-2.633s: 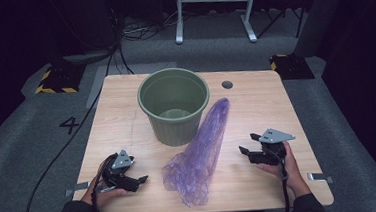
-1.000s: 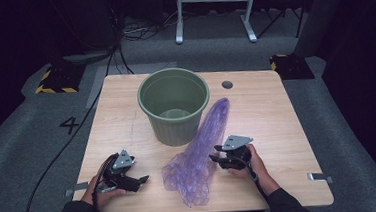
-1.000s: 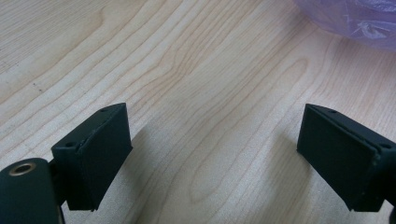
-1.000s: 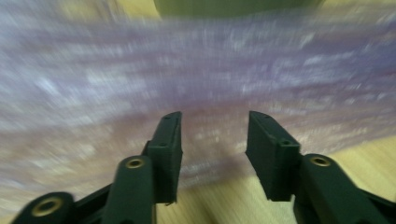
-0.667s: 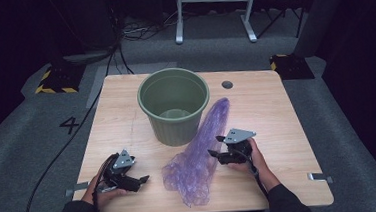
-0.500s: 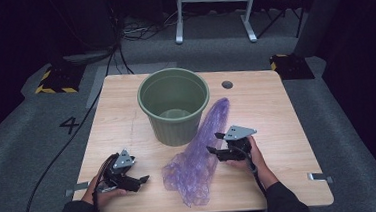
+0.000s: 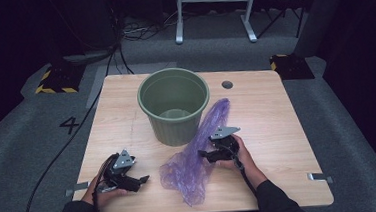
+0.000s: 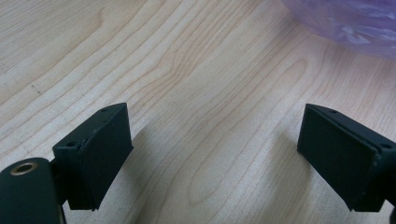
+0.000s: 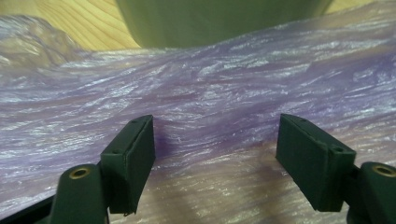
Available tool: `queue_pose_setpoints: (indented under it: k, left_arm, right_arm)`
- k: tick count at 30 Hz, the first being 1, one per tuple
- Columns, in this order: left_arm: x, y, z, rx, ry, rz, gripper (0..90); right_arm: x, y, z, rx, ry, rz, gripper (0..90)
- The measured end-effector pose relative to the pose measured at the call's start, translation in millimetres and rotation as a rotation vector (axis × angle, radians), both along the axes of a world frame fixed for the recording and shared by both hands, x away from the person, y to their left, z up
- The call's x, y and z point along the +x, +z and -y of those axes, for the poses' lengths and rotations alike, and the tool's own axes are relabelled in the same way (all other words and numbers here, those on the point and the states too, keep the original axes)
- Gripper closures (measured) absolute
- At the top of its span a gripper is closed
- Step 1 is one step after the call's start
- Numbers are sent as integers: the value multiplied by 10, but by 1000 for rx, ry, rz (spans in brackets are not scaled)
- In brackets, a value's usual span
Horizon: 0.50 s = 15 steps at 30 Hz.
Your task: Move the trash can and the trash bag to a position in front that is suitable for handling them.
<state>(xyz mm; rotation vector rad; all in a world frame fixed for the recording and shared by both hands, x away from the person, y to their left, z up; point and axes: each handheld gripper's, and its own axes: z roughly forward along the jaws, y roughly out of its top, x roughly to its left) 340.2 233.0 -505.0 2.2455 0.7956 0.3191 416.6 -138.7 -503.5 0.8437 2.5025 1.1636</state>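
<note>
High view is showing the purple plastic bag lying flat on the desk, one end leaning against the green bin, the rest trailing toward the near edge. We are bringing the right gripper onto the bag's middle; its fingers have just been opening and are standing wide over the film, nothing pinched between them yet. Left gripper is sitting just left of the bag's lower end, fingers spread apart over bare wood, holding nothing. We are judging this as the approach before the grasp: next move is calling for lowering the right fingers into the film and closing on a fold.
</note>
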Motion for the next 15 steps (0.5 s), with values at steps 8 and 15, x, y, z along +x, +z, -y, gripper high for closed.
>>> queue_pose_setpoints:
  k: [8, 15]
  left_arm:
    - [0, 0, 0, 0, 0, 0, 96]
    - [0, 0, 0, 0, 0, 0, 96]
  right_arm:
    - [8, -2, 27, -24, -31, 4, 271]
    - [25, 5, 256, -28, -82, -2, 270]
